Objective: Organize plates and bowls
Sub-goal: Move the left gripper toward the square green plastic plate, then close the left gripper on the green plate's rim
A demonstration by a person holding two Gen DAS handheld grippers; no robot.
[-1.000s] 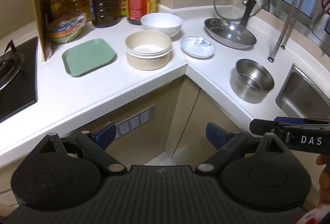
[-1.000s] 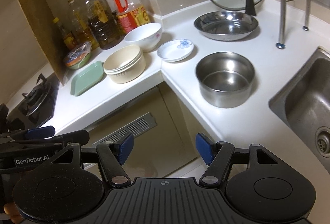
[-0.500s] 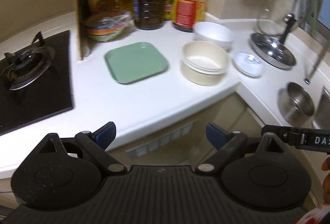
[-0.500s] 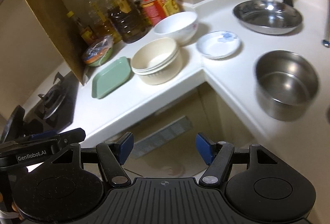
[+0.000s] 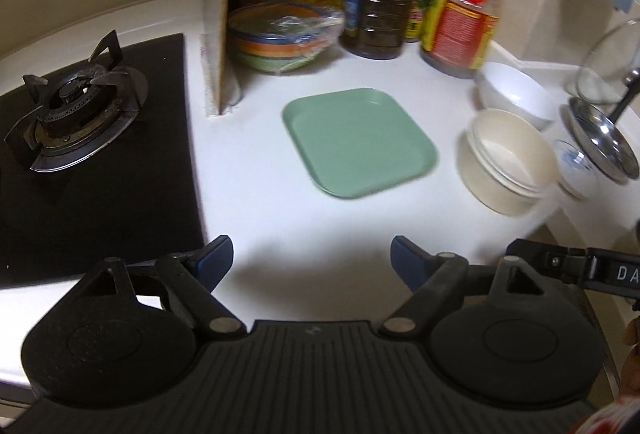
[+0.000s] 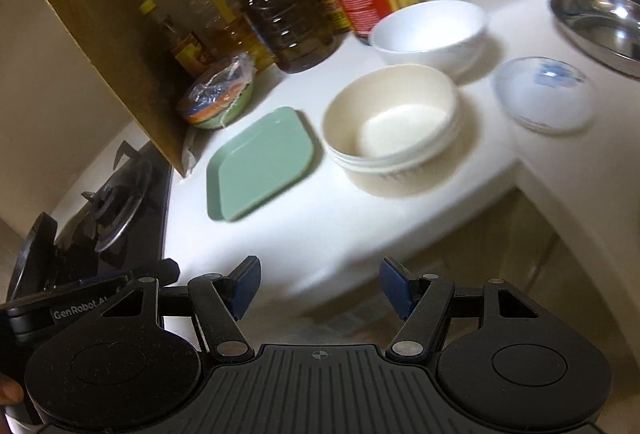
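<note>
A square green plate (image 5: 358, 142) (image 6: 260, 162) lies flat on the white counter. To its right stand stacked cream bowls (image 5: 510, 162) (image 6: 394, 128), a white bowl (image 5: 516, 94) (image 6: 430, 32) behind them, and a small blue-patterned dish (image 5: 576, 170) (image 6: 544, 94). My left gripper (image 5: 312, 260) hangs over the counter's front edge, short of the green plate; its jaws are closing with nothing between them. My right gripper (image 6: 320, 284) is open and empty, in front of the counter edge below the cream bowls.
A gas burner (image 5: 76, 106) sits at the left behind a cardboard divider (image 5: 220, 14). Oil bottles (image 5: 376, 2) and a wrapped stack of coloured bowls (image 5: 284, 38) line the back wall. A steel pan (image 6: 600, 22) and glass lid (image 5: 608, 66) are at the right.
Both grippers swung left along the counter and came closer. The steel pot and sink left view; the burner and green plate now fill the left view. The left jaws narrowed slightly.
</note>
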